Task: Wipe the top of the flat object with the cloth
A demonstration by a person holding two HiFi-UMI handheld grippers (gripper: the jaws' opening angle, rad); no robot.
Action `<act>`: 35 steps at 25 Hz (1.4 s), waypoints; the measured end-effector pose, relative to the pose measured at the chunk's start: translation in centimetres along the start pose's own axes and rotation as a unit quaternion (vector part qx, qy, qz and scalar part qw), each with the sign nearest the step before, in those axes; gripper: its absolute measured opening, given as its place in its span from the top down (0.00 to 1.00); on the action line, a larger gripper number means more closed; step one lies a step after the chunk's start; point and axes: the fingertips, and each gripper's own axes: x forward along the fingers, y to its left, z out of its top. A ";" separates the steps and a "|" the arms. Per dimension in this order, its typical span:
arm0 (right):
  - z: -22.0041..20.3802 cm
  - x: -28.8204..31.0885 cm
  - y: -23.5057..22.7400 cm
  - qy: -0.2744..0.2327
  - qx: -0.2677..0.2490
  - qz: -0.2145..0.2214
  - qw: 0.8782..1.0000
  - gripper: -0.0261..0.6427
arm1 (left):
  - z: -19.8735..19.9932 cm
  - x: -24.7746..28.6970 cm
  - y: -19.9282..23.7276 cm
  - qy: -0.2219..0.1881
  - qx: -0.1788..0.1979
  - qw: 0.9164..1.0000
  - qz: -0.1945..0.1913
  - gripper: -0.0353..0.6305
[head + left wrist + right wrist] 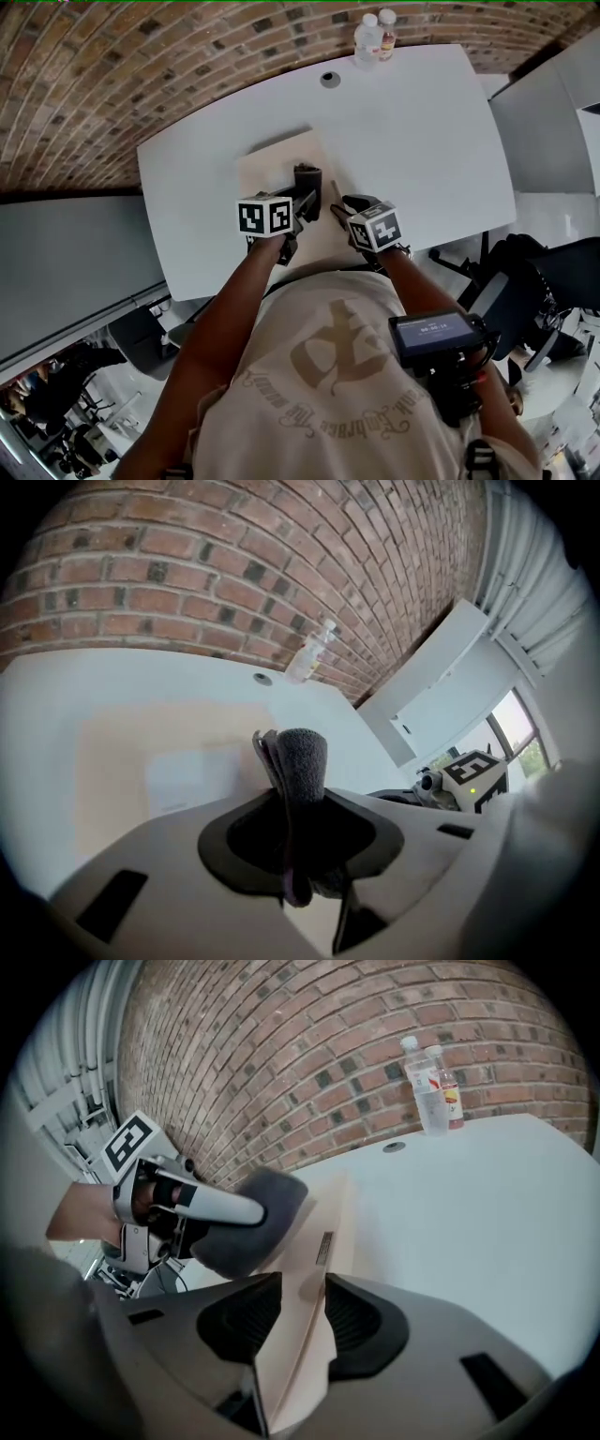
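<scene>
A flat beige board lies on the white table. My left gripper is shut on a folded grey cloth, which rests on the board's right part. In the left gripper view the cloth sticks up between the jaws of the left gripper, over the board. My right gripper is shut on the board's near right edge. In the right gripper view the board runs between that gripper's pads, with the cloth and left gripper at the left.
Two plastic bottles stand at the table's far edge, next to a round cable hole. A brick wall lies behind. A second white table is at the right, with dark chairs below it.
</scene>
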 end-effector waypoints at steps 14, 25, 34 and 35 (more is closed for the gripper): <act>-1.8 -1.2 0.6 0.038 -0.064 0.025 0.997 0.74 | -0.6 5.0 -3.0 0.048 0.019 0.999 0.011 0.75; -2.2 -0.8 0.0 0.050 -0.049 0.047 0.996 0.73 | -2.9 1.6 0.5 0.018 -0.034 0.997 0.072 0.75; -2.3 -0.8 -0.1 0.047 -0.040 0.033 0.998 0.73 | -5.6 -3.8 5.2 -0.026 -0.088 0.991 0.098 0.75; -2.3 -0.9 -0.2 0.046 -0.039 0.031 0.998 0.73 | -5.9 -4.4 5.6 -0.033 -0.094 0.990 0.100 0.75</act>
